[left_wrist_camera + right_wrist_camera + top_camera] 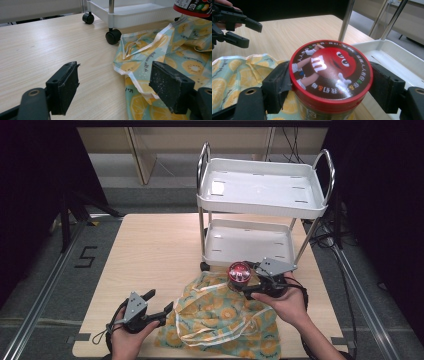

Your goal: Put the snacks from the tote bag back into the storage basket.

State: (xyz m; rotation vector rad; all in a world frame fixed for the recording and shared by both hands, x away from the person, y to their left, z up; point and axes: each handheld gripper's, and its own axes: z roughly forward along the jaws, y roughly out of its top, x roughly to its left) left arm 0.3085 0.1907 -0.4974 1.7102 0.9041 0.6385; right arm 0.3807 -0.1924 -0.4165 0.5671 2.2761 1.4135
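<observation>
Already your right gripper (pixel 329 82) clamps the rigid, likely slippery red-lidded jar (pixel 331 72) at mid-frame (hold below the lid), while your left gripper (pixel 120 87) gapes wide over the limp cloth (pixel 175 57).

High view: above my side, facing forward and down over the table (pixel 150 250). Left gripper view: low over the tabletop, facing the cart (pixel 130 11). Right gripper view: close on the jar (pixel 329 75). All three share the lemon-print cloth (pixel 220 315).
</observation>
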